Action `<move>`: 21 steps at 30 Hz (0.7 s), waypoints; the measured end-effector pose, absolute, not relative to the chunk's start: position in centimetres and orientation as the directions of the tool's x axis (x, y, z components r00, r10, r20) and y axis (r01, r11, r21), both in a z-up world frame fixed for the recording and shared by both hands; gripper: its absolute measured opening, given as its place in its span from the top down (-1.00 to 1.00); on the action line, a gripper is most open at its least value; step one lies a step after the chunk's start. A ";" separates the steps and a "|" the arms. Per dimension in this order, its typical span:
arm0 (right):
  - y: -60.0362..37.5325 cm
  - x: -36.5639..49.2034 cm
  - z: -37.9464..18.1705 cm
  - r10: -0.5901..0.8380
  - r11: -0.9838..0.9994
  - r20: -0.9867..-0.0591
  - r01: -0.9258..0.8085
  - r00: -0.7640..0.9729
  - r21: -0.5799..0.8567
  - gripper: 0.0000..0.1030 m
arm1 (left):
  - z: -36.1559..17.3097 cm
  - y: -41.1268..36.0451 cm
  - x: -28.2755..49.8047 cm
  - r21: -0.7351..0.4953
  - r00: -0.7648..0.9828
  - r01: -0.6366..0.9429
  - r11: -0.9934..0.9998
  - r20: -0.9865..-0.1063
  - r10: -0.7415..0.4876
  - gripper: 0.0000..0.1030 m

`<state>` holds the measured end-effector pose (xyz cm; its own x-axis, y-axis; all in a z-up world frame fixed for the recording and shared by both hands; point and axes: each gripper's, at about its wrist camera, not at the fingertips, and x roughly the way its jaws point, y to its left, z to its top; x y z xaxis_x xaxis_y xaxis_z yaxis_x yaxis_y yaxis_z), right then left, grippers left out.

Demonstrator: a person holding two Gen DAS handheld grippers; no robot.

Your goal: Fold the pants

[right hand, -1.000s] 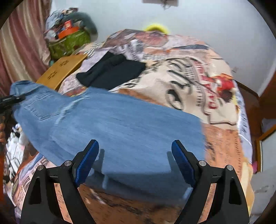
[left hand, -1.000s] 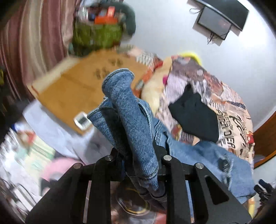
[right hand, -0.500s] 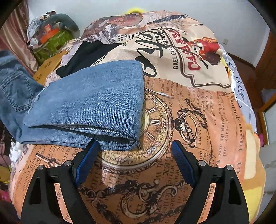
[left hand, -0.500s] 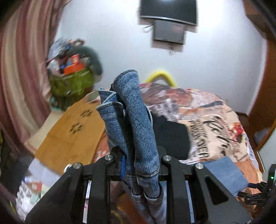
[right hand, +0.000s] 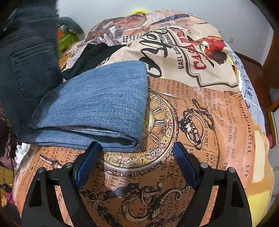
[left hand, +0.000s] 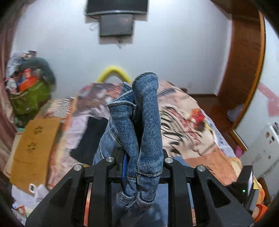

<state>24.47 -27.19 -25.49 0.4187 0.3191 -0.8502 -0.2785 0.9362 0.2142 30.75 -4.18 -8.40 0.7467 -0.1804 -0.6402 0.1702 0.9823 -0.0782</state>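
Denim jeans (left hand: 148, 125) bunch upward, pinched between the left gripper (left hand: 139, 167) jaws; the right gripper (right hand: 136, 157) hangs spread, folded legs just ahead

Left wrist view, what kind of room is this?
Most likely a bedroom in a home: a bed under a printed bedspread, a wall-mounted screen above it, and a heap of bags and clutter in the corner.

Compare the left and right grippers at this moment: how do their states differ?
The left gripper is shut on a bunched part of the jeans; the right gripper stands open with nothing between its pads. The left lifts denim above the bed; the right hovers by the folded edge lying on the bedspread. Both are black.
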 end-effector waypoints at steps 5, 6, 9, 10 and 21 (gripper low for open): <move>-27.2 23.9 -25.0 0.322 0.934 -0.838 -0.291 0.441 0.206 -0.60 | -11.3 -8.2 31.4 -0.060 0.667 0.261 0.963 -0.711 -0.225 0.59; -27.3 23.8 -24.8 0.322 0.934 -0.835 -0.295 0.447 0.202 -0.60 | -11.9 -8.8 31.5 -0.056 0.650 0.275 0.960 -0.725 -0.228 0.59; -27.4 23.4 -24.4 0.320 0.934 -0.827 -0.299 0.461 0.195 -0.60 | -13.9 -10.1 31.7 -0.069 0.601 0.307 0.949 -0.759 -0.249 0.59; -27.5 23.3 -24.3 0.321 0.934 -0.825 -0.300 0.465 0.194 -0.60 | -14.5 -10.6 31.8 -0.077 0.585 0.317 0.945 -0.769 -0.258 0.59; -28.7 22.2 -23.1 0.320 0.938 -0.803 -0.289 0.502 0.192 -0.61 | -15.2 -13.7 29.7 -0.118 0.513 0.449 0.886 -0.777 -0.364 -0.63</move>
<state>22.19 -28.72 -23.06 0.5024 0.3200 -0.8032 -0.2895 0.9376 0.1925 29.69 -13.72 -15.25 0.5134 -0.3637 -0.7773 0.4488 0.8858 -0.1181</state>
